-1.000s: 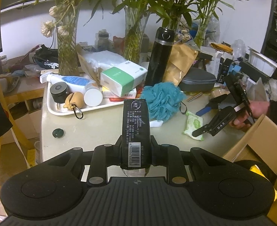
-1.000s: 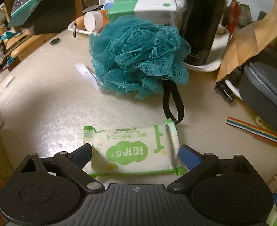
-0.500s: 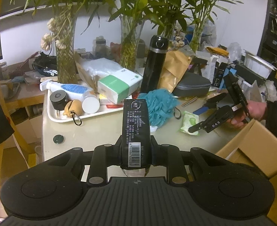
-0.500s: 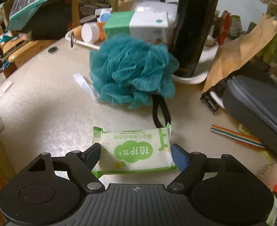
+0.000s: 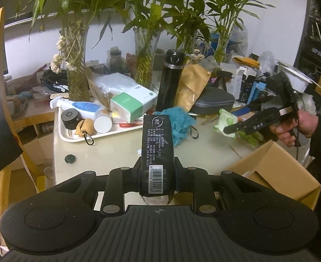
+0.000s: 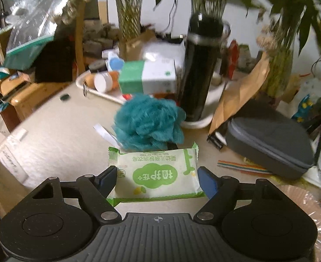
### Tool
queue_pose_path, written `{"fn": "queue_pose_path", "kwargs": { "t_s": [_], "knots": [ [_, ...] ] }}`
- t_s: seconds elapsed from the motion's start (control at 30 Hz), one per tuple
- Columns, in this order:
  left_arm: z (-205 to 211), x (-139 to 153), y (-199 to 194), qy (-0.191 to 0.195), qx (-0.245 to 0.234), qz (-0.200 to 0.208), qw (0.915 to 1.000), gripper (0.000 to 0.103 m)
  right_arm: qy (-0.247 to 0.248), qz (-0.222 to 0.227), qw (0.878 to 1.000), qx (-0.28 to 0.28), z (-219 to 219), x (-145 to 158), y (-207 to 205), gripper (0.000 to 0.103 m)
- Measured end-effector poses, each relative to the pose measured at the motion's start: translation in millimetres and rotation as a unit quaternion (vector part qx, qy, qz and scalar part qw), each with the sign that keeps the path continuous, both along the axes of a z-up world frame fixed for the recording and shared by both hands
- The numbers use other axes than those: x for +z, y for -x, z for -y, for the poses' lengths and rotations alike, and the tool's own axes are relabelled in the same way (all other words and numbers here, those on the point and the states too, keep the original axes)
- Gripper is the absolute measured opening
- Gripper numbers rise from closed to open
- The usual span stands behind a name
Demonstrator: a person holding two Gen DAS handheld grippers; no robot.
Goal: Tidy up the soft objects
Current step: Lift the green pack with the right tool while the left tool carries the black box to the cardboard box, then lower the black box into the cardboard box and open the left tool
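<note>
Green soap packet (image 6: 157, 174) clamped in right gripper (image 6: 157, 180), lifted; left gripper (image 5: 157, 170) grips black pack (image 5: 157, 148); teal loofah (image 6: 148, 123) left on table (cardboard box (image 5: 276, 170) near).

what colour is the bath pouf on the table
Teal blue-green bath pouf with a black loop; the left wrist view shows it sharpest, the right wrist view closest.

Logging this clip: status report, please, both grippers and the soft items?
Left gripper shut on black pack. Right gripper shut on green soap packet, lifted off table. Teal bath pouf still on table. Cardboard box unobstructed.
</note>
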State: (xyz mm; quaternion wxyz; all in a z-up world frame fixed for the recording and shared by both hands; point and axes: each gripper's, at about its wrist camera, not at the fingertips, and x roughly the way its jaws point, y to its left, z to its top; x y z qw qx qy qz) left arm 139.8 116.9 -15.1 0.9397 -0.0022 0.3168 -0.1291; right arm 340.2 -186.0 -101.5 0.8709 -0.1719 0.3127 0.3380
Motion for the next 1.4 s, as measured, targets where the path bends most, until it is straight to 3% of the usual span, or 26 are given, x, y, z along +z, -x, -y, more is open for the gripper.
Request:
{"fn": "queue_pose_path", "kwargs": {
  "t_s": [0.4, 0.67, 0.9, 0.97, 1.03, 1.07, 1.4],
  "knots": [
    [32.6, 14.7, 33.8, -0.017, -0.04, -0.001, 0.9991, 0.025, -0.042, 0.055, 0.997, 0.015, 24.2, 82.9, 90.1, 0.081],
    [64.0, 3.9, 40.3, -0.051, -0.084, -0.014, 0.9951, 0.025, -0.071, 0.052, 0.996, 0.032, 37.2, 93.3, 144.2, 0.081],
    [87.1, -9.1, 42.3, -0.104, -0.106, -0.007, 0.9888, 0.027, -0.091, 0.044, 0.994, 0.039, 44.4, 91.0, 185.1, 0.081],
    [93.2, -11.4, 45.9, -0.114, -0.106, -0.01, 0.9878, 0.033, -0.094, 0.041, 0.994, 0.04, 47.1, 89.0, 192.4, 0.081],
    [95.8, -11.2, 53.4, -0.117, -0.097, 0.004, 0.9884, 0.065, -0.098, 0.039, 0.994, 0.035, 50.6, 87.0, 198.4, 0.081],
    [96.0, -10.9, 57.1, -0.12, -0.089, 0.013, 0.9887, 0.069, -0.1, 0.038, 0.994, 0.032, 52.3, 86.1, 200.9, 0.081],
    [84.8, -3.9, 88.0, -0.075, -0.025, 0.021, 0.9966, 0.071, -0.106, 0.021, 0.994, 0.028, 59.7, 73.6, 217.1, 0.081]
  ]
}}
